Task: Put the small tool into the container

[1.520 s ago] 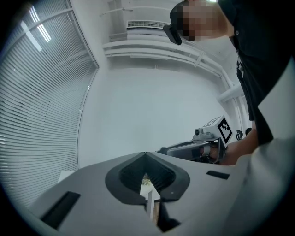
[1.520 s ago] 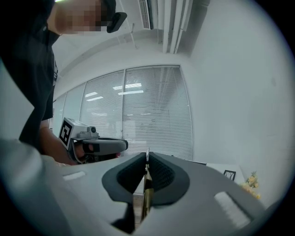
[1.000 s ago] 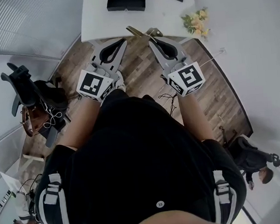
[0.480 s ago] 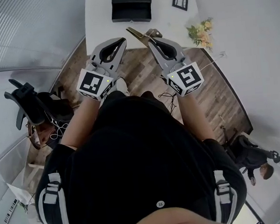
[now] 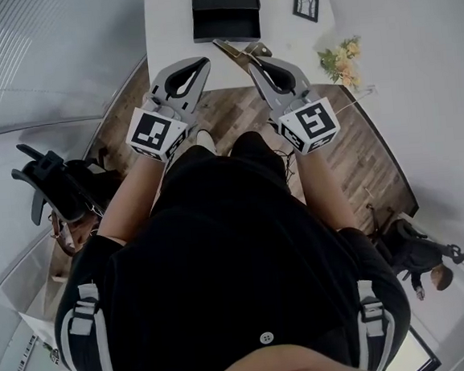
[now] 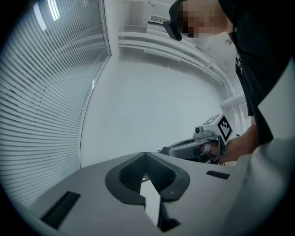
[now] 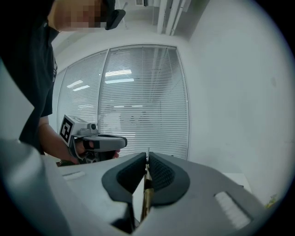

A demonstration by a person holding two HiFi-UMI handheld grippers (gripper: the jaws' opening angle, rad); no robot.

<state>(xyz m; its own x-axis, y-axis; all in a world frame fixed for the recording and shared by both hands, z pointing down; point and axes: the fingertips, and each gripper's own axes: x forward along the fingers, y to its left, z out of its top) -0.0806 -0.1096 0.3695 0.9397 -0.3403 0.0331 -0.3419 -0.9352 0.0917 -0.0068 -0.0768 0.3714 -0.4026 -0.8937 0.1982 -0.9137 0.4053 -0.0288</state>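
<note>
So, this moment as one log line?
right gripper: shut on small tool | left gripper: shut, empty | container: on table

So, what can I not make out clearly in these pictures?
Black rectangular container: head view, its inside is too dark and small to read.
Thin brass-coloured tool: right gripper view, the right gripper hides most of it; its kind is unclear.
Both gripper views: the container lies outside the frame.

I see a smooth, matt white table [image 5: 171, 24] bearing a matt black container [image 5: 225, 10]. Beside the table, grained wood floor [image 5: 234, 112]. My right gripper [image 7: 147, 161], matt grey plastic, has a glossy brass-like metal tool [image 7: 146, 198].
</note>
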